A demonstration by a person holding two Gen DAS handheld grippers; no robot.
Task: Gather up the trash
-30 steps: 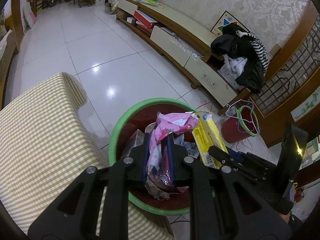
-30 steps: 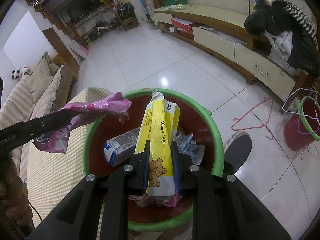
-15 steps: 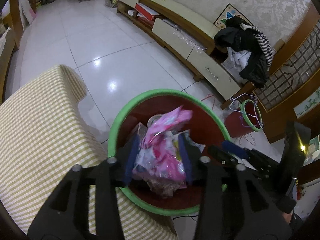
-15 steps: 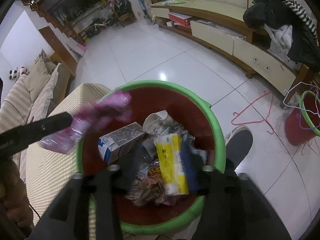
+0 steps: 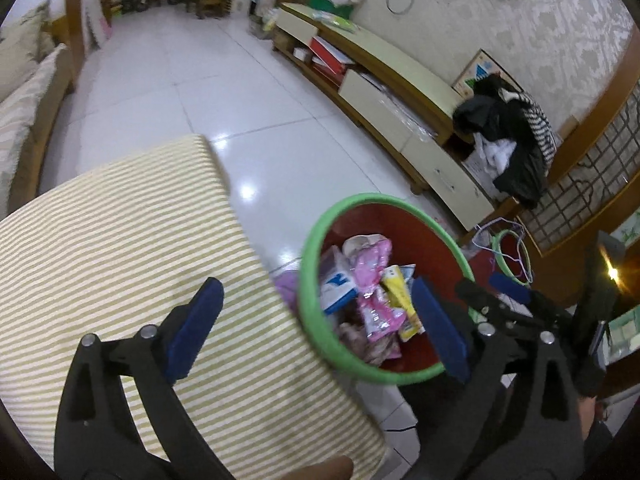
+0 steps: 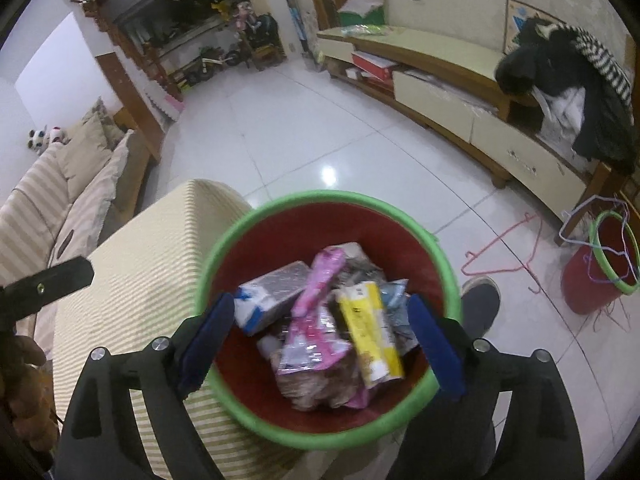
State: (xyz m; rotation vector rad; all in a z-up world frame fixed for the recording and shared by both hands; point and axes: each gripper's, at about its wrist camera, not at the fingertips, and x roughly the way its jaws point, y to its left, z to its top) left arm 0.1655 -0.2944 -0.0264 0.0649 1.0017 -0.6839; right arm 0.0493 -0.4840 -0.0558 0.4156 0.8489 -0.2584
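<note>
The left gripper (image 5: 316, 320) is hanging with its jaws spread wide, having just been opening, and nothing is sitting between its blue pads (image 5: 192, 326). One pad is showing over the striped cloth (image 5: 120, 248), the other over the near rim of the bin (image 5: 310, 280). The right gripper (image 6: 320, 344) is likewise gaping, its jaws having just been opening, with nothing clamped; its pads (image 6: 206, 340) are standing to either side of the bin, above the trash.

The pink wrapper (image 6: 316, 316) and the yellow packet (image 6: 370, 332) are lying loose inside the red, green-rimmed bin, next to a white-and-blue carton (image 6: 268, 294) and other crumpled litter. The bin is standing on the tiled floor (image 6: 304, 140), just beside the cloth-covered surface. A shoe (image 6: 480, 304) is showing beyond the rim. Farther off, a smaller red bucket (image 6: 592, 280) with hangers is standing near the low cabinet (image 6: 460, 104), where dark clothes (image 6: 576, 84) are piled.
</note>
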